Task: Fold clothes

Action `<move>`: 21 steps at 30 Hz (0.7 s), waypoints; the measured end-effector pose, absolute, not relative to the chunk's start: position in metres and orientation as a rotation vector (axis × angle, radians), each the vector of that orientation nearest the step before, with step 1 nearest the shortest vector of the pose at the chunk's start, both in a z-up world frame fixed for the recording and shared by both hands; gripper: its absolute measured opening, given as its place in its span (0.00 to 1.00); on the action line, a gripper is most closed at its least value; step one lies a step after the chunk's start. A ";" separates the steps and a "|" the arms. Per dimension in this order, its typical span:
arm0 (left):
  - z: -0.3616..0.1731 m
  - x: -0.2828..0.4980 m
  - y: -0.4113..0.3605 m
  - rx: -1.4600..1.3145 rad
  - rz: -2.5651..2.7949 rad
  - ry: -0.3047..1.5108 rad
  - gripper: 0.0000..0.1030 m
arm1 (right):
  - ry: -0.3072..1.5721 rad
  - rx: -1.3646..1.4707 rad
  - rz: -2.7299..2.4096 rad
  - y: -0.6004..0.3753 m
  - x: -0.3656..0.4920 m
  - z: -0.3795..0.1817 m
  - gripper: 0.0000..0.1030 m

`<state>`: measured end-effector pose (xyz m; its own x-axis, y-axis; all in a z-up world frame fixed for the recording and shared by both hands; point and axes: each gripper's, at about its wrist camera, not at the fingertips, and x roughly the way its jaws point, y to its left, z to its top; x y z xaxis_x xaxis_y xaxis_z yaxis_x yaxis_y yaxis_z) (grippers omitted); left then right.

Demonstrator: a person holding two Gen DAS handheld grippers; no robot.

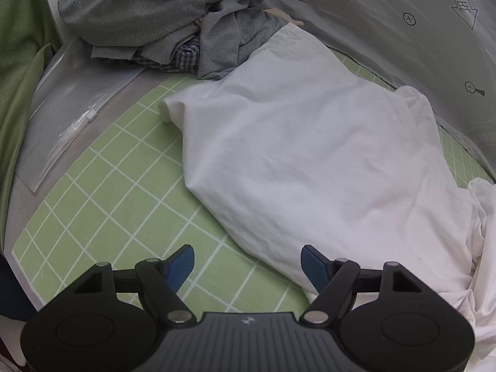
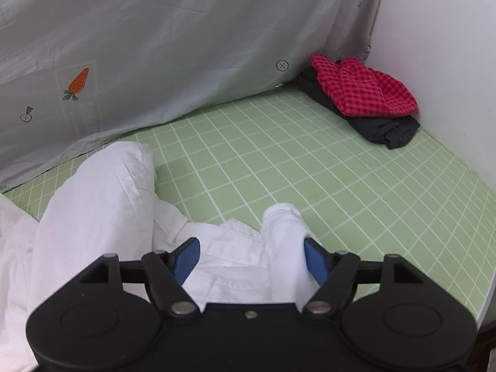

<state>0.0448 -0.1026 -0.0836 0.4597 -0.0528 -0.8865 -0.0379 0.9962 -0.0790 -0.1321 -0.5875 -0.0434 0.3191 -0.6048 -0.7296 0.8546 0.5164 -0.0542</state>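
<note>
My left tool (image 1: 248, 265) hangs wide open and empty over the green grid mat (image 1: 102, 204), with the white garment (image 1: 310, 161) lying ahead and to its right, its long axis running away from me toward the grey clothes pile (image 1: 161, 21). My right tool (image 2: 251, 257) is equally spread, gripping nothing, yet a raised white fold (image 2: 283, 226) sits between its fingers, touching the right pad (image 2: 316, 262). I judge the right tool nearer a grasp; closing there would catch that bunched end. A red checked cloth (image 2: 362, 88) lies far ahead-right.
</note>
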 end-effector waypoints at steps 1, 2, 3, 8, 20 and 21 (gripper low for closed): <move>-0.082 0.054 -0.107 -0.082 -0.017 1.081 0.74 | 0.768 0.366 -0.976 -0.590 -0.122 -0.042 0.77; -0.082 0.066 -0.114 -0.072 -0.031 1.072 0.74 | 0.763 0.358 -0.963 -0.593 -0.111 -0.041 0.80; -0.081 0.078 -0.121 -0.063 -0.045 1.063 0.74 | 0.759 0.350 -0.950 -0.595 -0.101 -0.040 0.80; -0.086 0.143 -0.166 -0.016 -0.108 1.058 0.74 | 0.736 0.310 -0.885 -0.608 -0.048 -0.034 0.84; -0.122 0.253 -0.231 -0.043 -0.193 1.079 0.25 | 0.774 0.422 -0.756 -0.627 0.000 -0.055 0.67; -0.121 0.254 -0.231 -0.047 -0.187 1.070 0.02 | 0.778 0.434 -0.745 -0.628 0.002 -0.058 0.43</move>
